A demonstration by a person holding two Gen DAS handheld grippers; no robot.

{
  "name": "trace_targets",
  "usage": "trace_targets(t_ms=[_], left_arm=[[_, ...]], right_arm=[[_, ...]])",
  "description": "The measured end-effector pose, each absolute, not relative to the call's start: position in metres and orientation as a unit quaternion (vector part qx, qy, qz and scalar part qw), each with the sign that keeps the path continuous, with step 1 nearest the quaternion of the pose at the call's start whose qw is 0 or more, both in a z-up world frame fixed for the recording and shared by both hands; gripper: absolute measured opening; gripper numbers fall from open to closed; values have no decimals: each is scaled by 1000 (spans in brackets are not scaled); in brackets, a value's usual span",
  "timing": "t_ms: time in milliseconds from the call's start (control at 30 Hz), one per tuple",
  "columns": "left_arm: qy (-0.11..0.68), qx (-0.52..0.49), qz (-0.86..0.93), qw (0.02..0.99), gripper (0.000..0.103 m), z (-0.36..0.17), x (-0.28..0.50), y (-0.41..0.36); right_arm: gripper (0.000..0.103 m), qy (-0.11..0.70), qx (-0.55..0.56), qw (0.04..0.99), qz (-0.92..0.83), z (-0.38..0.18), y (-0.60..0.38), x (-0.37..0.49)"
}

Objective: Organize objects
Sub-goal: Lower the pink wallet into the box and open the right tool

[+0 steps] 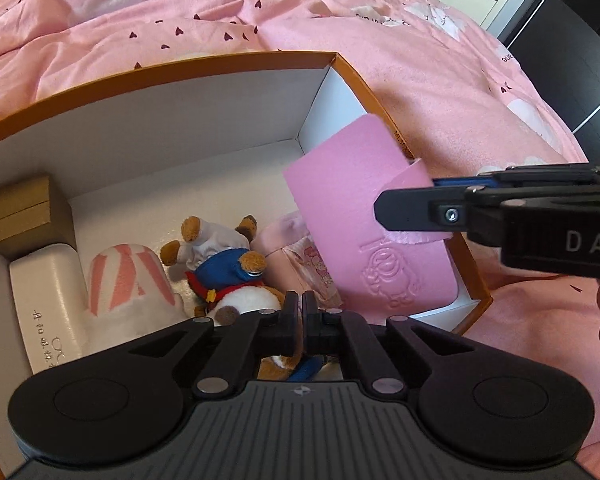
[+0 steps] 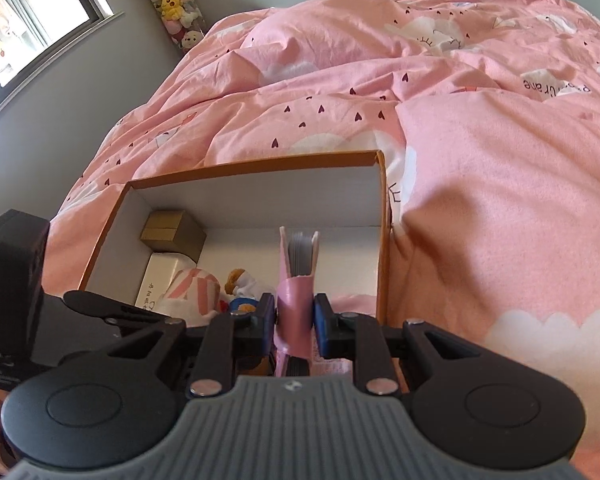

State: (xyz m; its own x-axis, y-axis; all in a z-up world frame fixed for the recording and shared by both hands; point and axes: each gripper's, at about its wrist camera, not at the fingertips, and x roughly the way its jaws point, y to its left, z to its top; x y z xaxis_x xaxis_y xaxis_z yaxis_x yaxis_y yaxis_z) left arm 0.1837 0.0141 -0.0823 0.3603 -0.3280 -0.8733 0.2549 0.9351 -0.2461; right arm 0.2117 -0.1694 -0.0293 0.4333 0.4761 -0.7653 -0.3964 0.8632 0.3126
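Observation:
An orange box (image 1: 204,66) with white inner walls lies open on the bed. Inside it are a small gold box (image 1: 24,216), a white box (image 1: 48,300), a pink-striped white item (image 1: 128,280), a bear plush in blue (image 1: 228,268) and a pink pouch (image 1: 296,256). My left gripper (image 1: 302,320) is shut with nothing between its fingers, just above the plush. My right gripper (image 2: 296,320) is shut on a pink notebook (image 2: 296,280), held upright over the box's right side. The left wrist view shows the notebook (image 1: 352,220) and the right gripper (image 1: 416,200) coming in from the right.
A rumpled pink duvet (image 2: 480,160) surrounds the box (image 2: 256,162). A window (image 2: 28,20) and a clear tube of small plush toys (image 2: 176,0) stand by the grey wall. Dark furniture (image 1: 580,60) is at the far right. The left gripper's body (image 2: 16,280) is close beside my right one.

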Motion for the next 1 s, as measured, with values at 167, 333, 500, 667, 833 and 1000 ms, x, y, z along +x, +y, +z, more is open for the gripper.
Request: trace_targets(t_ms=[167, 333, 500, 667, 833, 1000], left_arm=[[531, -31, -152, 833, 8, -85, 194, 13], [533, -41, -149, 832, 8, -88, 197, 17], [532, -47, -155, 831, 8, -88, 197, 15], [530, -47, -156, 832, 8, -87, 197, 14], [522, -48, -152, 838, 8, -83, 199, 14], [516, -52, -143, 843, 8, -80, 203, 19]], right_arm=[[22, 488, 55, 833, 256, -41, -160, 214], [22, 514, 52, 817, 256, -54, -151, 218], [23, 530, 24, 812, 244, -62, -147, 222], [28, 521, -52, 824, 217, -60, -141, 218], [28, 504, -106, 828, 220, -51, -138, 213], [28, 493, -129, 827, 237, -47, -130, 222]])
